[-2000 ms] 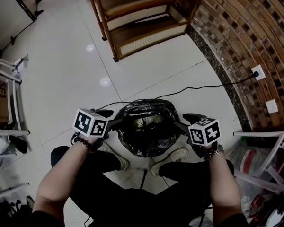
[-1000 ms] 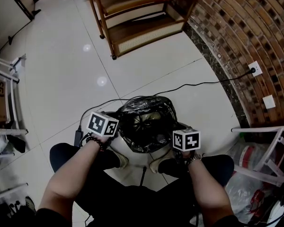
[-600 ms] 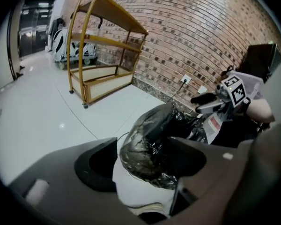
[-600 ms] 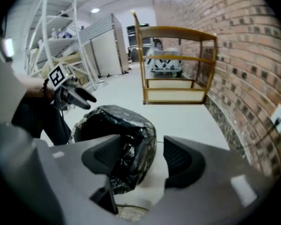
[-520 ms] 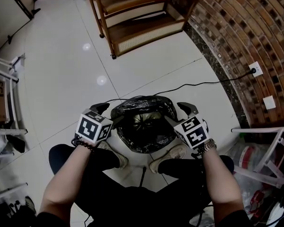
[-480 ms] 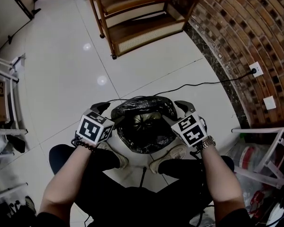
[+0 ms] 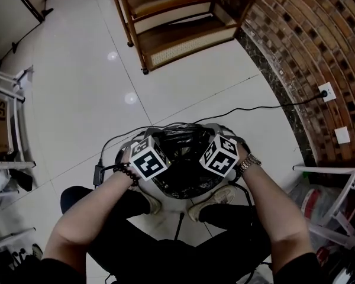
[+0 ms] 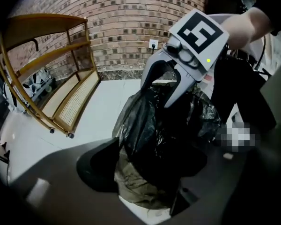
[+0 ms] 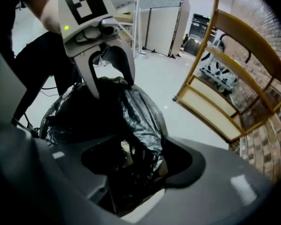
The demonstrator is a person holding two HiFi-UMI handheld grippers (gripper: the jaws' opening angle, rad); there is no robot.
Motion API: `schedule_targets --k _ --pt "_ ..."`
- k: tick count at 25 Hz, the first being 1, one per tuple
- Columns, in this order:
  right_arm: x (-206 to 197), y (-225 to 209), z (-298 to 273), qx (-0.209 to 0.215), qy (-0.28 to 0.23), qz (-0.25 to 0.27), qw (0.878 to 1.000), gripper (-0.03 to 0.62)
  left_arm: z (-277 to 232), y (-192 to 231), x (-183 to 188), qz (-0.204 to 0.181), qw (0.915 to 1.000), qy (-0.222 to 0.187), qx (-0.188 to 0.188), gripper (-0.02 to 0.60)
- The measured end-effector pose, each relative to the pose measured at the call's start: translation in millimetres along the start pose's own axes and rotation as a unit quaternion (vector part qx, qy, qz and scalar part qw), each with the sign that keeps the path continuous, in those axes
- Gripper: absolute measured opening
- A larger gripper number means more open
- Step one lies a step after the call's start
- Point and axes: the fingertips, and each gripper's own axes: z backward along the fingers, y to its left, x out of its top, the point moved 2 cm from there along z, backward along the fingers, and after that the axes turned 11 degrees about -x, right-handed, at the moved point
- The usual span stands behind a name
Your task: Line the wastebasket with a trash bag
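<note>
The crinkled, glossy black plastic trash bag (image 7: 183,179) sits draped over the round wastebasket (image 8: 133,187), seen only as a dull tan patch under the film, on the pale tiled floor (image 7: 77,87) at 6 o'clock from the wooden shelf unit (image 7: 183,40). The left tool (image 8: 145,172) at the rim's 9 o'clock and the right tool (image 9: 140,168) at 3 o'clock have just been opening and stand spread, loose film between the jaws but unpinched. The film looks feather-light, limp and slippery, likely to tear if dragged, so take it by the bunched hem at opposite sides.
</note>
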Motion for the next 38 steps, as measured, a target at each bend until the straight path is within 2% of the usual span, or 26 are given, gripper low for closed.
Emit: schedule_targets --k 3,9,14,18,27,28,30,31,32,38 --pt "0 -1 -6 0.002 -0.002 -0.002 1.000 0.285 -2 7 3 -0.002 1.0000 -0.002 0.003 0.310" --pt "0 -5 -14 -0.010 -0.009 -0.015 1.000 0.250 -18 15 -7 0.041 0.9989 -0.018 -0.015 0.253" --pt "-4 -14 -19 -0.029 -0.011 -0.032 0.999 0.152 -17 25 -8 0.057 0.9978 -0.035 -0.007 0.165" --pt "-10 -15 -24 -0.030 -0.004 -0.040 0.999 0.147 -19 31 -11 0.065 0.9972 -0.038 -0.003 0.103" --pt "-15 -24 -28 -0.045 -0.013 -0.068 0.997 0.103 -25 34 -13 0.075 0.9962 -0.045 0.003 0.091" --pt "-15 -24 -27 -0.039 -0.015 -0.074 0.996 0.116 -25 34 -13 0.071 0.9965 -0.043 0.005 0.099" --pt "-13 -22 -23 -0.024 -0.018 -0.081 0.996 0.221 -25 33 -14 0.070 0.9966 -0.041 0.007 0.252" --pt "-12 -22 -20 -0.019 -0.020 -0.084 0.996 0.289 -23 32 -14 0.072 0.9964 -0.042 0.008 0.307" --pt "-11 -22 -16 -0.017 -0.024 -0.087 0.996 0.299 -21 32 -14 0.074 0.9962 -0.045 0.009 0.333" --pt "-13 -26 19 -0.028 -0.040 -0.117 0.992 0.318 5 27 -8 0.075 0.9953 -0.060 0.013 0.359"
